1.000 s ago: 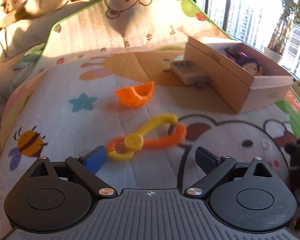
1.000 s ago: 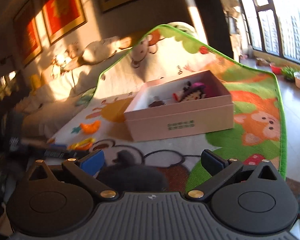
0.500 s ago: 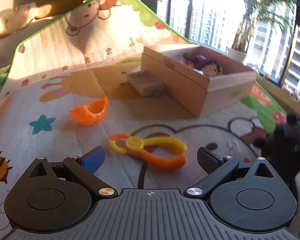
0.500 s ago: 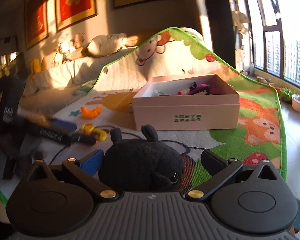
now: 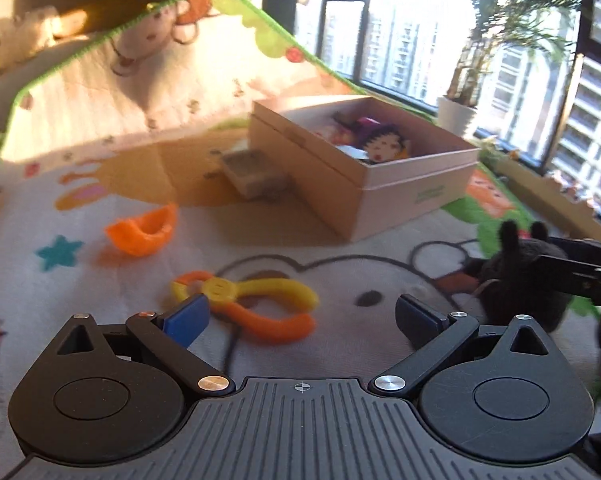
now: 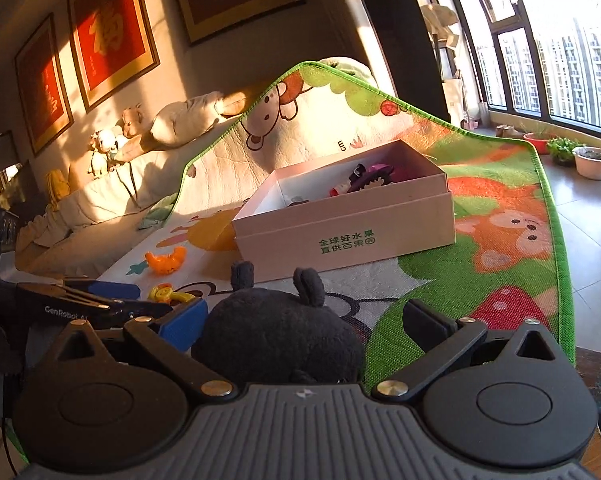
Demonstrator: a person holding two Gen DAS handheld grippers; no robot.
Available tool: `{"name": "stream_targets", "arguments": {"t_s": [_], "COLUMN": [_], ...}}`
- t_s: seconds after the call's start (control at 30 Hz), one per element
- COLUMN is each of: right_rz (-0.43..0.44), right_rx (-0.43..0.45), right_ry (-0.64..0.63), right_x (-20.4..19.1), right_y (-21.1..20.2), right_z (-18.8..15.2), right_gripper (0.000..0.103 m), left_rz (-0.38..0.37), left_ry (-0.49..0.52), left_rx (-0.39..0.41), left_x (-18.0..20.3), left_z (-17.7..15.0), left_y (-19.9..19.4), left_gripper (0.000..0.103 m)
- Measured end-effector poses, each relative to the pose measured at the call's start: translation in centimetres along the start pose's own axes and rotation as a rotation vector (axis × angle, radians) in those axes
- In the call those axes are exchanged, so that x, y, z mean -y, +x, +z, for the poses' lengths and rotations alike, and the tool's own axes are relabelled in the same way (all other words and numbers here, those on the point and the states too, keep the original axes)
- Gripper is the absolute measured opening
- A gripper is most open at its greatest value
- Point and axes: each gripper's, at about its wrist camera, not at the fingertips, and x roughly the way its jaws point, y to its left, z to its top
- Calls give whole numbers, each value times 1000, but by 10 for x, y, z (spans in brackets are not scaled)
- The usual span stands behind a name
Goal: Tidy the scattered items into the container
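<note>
A pink cardboard box stands on the play mat and holds a purple-haired doll. My left gripper is open just above yellow and orange toy scissors. An orange shell-shaped toy lies further left. My right gripper is open with a black plush toy between its fingers, which do not visibly press it.
A small tan block lies against the box's left side. The cartoon mat drapes up over a sofa with plush animals. Plant pots stand by the windows on the right.
My left gripper swung right and came closer to the scissors. My right gripper dropped low over the black plush, which now sits between its open fingers.
</note>
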Motion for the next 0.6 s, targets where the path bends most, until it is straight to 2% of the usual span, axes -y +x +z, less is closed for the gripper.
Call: {"name": "stream_targets", "arguments": {"t_s": [0.1, 0.17, 0.23, 0.27, 0.3, 0.33, 0.4, 0.5, 0.6], "right_rz": [63, 89, 129, 160, 202, 244, 313, 357, 334], "right_rx": [-13, -4, -39, -74, -132, -207, -374, -573, -644], "right_ry": [-62, -181, -291, -332, -374, -413, -463, -525, -644], "right_x": [-17, -41, -68, -80, -93, -105, -126, -149, -166], "right_y": [-9, -15, -10, -3, 7, 20, 52, 97, 127], "right_z": [13, 27, 42, 49, 56, 63, 74, 82, 80], "right_gripper": [103, 103, 102, 100, 91, 81, 72, 71, 71], "left_rz": [29, 110, 219, 252, 265, 264, 255, 243, 223], "left_ry": [-30, -56, -84, -104, -129, -156, -200, -247, -270], "left_rx": [15, 6, -31, -47, -58, -62, -50, -21, 10], "left_x": [-10, -17, -24, -30, -36, -44, -57, -69, -75], "left_z": [-1, -3, -5, -7, -9, -11, -18, -28, -37], "left_y": [-8, -13, -14, -15, -16, -19, -28, -40, -51], "left_gripper": [102, 102, 102, 102, 102, 103, 103, 103, 103]}}
